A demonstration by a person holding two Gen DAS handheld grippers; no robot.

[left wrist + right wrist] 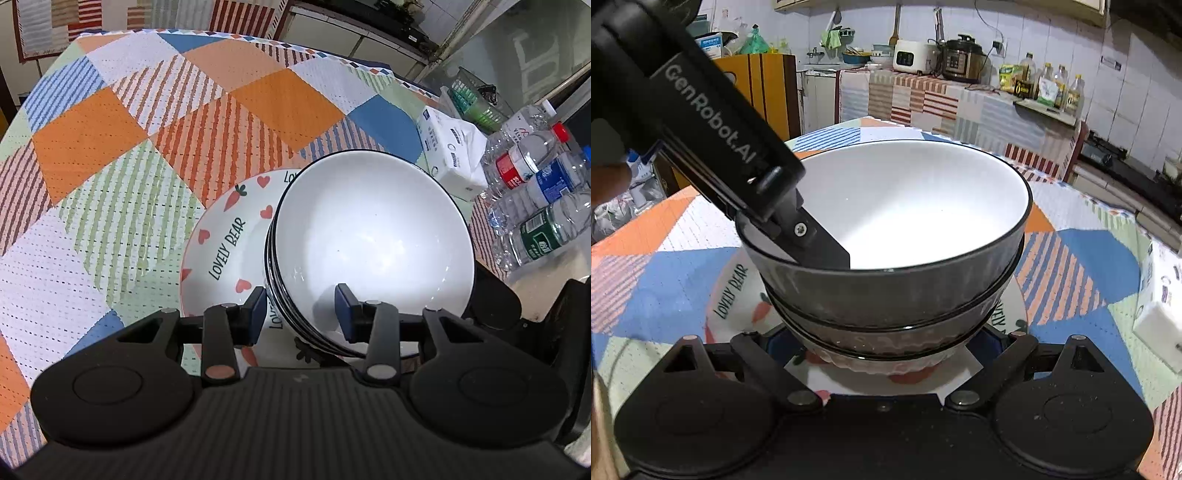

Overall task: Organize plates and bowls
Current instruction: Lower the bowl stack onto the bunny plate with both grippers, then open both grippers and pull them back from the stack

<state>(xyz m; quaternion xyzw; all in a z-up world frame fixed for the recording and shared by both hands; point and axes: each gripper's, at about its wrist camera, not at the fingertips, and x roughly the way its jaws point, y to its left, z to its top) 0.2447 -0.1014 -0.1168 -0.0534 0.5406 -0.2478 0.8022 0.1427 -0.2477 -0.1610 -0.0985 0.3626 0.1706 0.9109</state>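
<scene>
Closest to my left wrist camera, my left gripper straddles the near rim of the top bowl, one finger inside, one outside; the pads stand apart, not pressing the wall as far as I can see, so I judge it is either about to pinch or has just let go. From the right wrist view that same tool reaches down into the bowl, its inner finger lying against the white inside wall. My right gripper sits low at the front of the stack, its jaws spread wide and hidden under the bowls, apparently closed on nothing; I take it as waiting near the base to steady things.

Beneath, the bowls are nested rim over rim on the plate lettered LOVELY BEAR, presumably to gather the crockery into one pile; the stack sits toward the plate's right side, not centred.

Beyond, the plate rests on the patchwork tablecloth; off to the right lie a tissue pack and water bottles, well apart from the stack.
</scene>
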